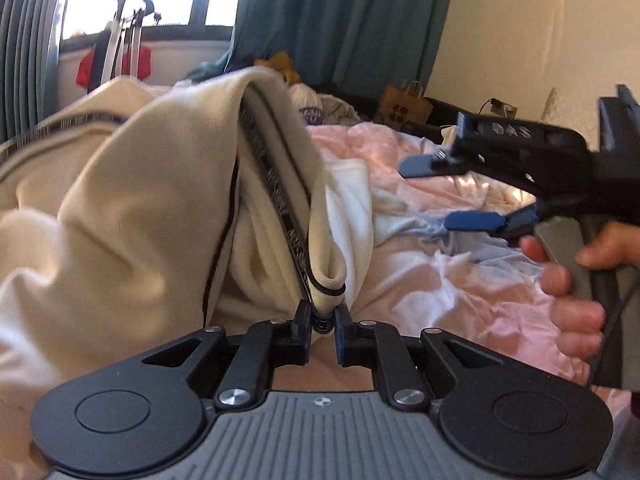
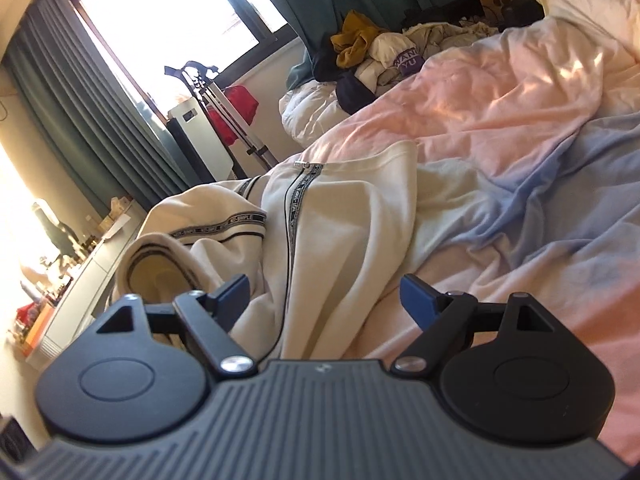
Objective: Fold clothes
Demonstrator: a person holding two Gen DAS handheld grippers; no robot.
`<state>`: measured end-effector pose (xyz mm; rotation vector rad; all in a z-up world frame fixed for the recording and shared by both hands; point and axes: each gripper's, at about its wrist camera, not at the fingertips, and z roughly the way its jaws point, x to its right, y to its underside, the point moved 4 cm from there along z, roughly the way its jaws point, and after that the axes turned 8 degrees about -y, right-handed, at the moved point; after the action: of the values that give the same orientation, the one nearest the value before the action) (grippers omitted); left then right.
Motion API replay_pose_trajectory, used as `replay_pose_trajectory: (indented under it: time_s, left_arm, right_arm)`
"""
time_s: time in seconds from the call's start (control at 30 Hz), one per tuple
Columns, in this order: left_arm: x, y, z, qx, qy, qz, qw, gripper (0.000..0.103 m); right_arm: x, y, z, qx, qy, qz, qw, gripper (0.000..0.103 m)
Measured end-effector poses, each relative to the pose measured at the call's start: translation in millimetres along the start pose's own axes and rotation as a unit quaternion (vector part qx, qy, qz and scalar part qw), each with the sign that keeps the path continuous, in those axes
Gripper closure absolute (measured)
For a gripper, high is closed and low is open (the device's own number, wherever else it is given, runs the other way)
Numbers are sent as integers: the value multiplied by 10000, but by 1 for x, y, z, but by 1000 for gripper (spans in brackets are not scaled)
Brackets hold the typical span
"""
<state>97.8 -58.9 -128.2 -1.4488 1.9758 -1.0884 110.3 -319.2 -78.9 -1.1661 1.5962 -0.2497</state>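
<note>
— Where's the jacket (image 2: 320, 216)?
— On the pink bedsheet (image 2: 500, 112), its cuff pinched in the left gripper (image 1: 323, 322). Right gripper (image 2: 326, 294) gapes wide, empty. Teal curtains (image 1: 344, 20) frame a bright window (image 2: 168, 12).

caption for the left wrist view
Left gripper pinches the cream jacket's cuff above the bed; open right gripper waits alongside.

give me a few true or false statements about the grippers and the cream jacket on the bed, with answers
1. The left gripper is clamped on the cream jacket. True.
2. The right gripper is shut on the jacket. False: its jaws stand wide open with nothing between them.
3. The bedding is dark green. False: it is pink and light blue.
4. A brown paper bag stands beyond the bed. True.
5. The jacket is neatly folded. False: it lies rumpled.
</note>
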Motion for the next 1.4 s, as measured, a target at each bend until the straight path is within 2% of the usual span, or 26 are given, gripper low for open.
replay_pose_trajectory:
  time_s: [0.1,0.17,0.3,0.5,0.63,0.7,0.77,0.87,0.97,1.1,1.17,1.23,1.3,1.33,1.37,1.4]
  left_arm:
    - [-5,4,1,-42,60,-99,9999,90]
    - [-8,5,1,-62,100,-185,9998,90]
    - [-12,5,-1,-75,166,-317,9993,90]
    - [-12,4,4,-8,325,-492,9983,90]
    - [-11,2,1,-15,395,-603,9974,90]
    - [-11,1,-2,28,475,-663,9967,90]
    - [-11,0,-3,55,542,-700,9961,90]
    - [-9,0,-4,72,557,-677,9961,90]
    - [-5,1,-4,88,532,-617,9966,90]
    - [-1,2,-5,76,480,-614,9969,90]
    - [4,3,-6,101,431,-521,9977,90]
    - [7,4,-5,131,449,-474,9978,90]
    - [7,6,-2,121,498,-489,9975,90]
    - [6,7,-1,114,525,-501,9973,90]
    - [6,8,1,104,554,-524,9970,90]
    - [4,9,2,93,585,-552,9967,90]
  right_arm:
    - [2,-8,22,12,13,126,9999,19]
    - [9,-18,35,146,207,235,9994,19]
    - [52,-36,55,-3,391,984,9944,19]
    - [108,-60,73,-181,-253,2013,9790,18]
    - [123,-58,93,-372,-537,2296,9711,18]
    - [119,-56,109,-580,-624,2124,9735,18]
    - [114,-59,116,-502,-612,1967,9773,19]
    - [108,-71,116,-79,-781,1852,9796,21]
    - [88,-90,118,205,-696,1165,9905,21]
    - [50,-89,149,-404,-936,340,9942,21]
    - [39,-82,164,-631,-1076,197,9920,21]
    - [36,-75,181,-770,-975,69,9922,22]
    - [35,-63,197,-1003,-703,-188,9923,43]
    - [35,-57,204,-1116,-564,-291,9917,60]
    - [37,-53,207,-1185,-443,-325,9914,71]
    - [38,-51,206,-1164,-373,-345,9919,76]
